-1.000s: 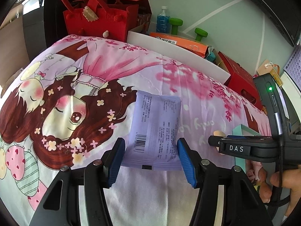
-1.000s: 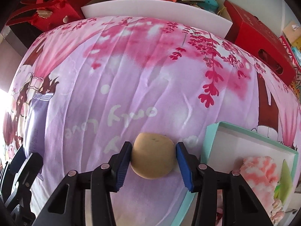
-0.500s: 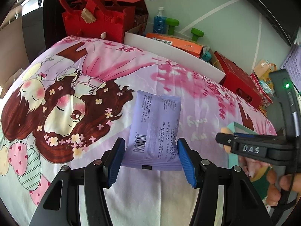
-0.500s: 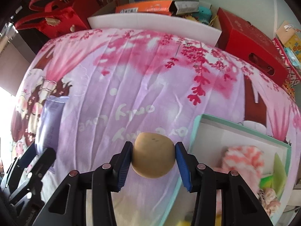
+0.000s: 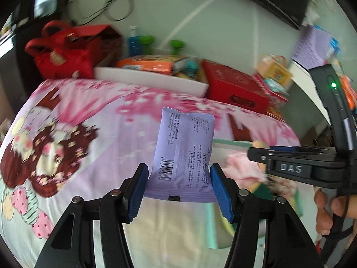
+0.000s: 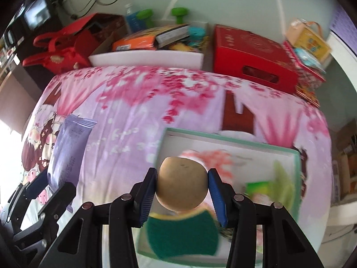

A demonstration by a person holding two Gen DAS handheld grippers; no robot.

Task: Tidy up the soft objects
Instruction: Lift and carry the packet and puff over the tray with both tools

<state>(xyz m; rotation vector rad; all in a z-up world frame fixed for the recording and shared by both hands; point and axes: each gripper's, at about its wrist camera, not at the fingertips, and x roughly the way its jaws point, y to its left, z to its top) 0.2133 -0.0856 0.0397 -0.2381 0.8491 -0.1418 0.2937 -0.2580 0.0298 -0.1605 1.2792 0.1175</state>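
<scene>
My left gripper [image 5: 178,185] is shut on a lilac printed packet [image 5: 185,154], held up off the pink cartoon bedspread [image 5: 89,111]. That packet [image 6: 67,154] also shows at the left of the right wrist view, in the left gripper [image 6: 48,186]. A tan soft ball [image 6: 181,184] sits clamped in my right gripper [image 6: 181,187], which hangs above a mint-edged white box [image 6: 232,138]. In the box lie a pink fluffy thing [image 6: 214,156], a green sponge [image 6: 183,234] and other soft items. The right gripper [image 5: 290,163] reaches in from the right of the left wrist view.
Behind the bed stand red bags [image 6: 60,51], a white tray [image 6: 147,58] of packages, a red carton [image 6: 252,58], green dumbbells [image 6: 145,15] and a blue bottle [image 6: 131,22]. A person's fingers [image 5: 328,210] hold the right tool.
Both grippers rose with their loads. The right one carried the ball from beside the box to above it. The packet moved right toward the box.
</scene>
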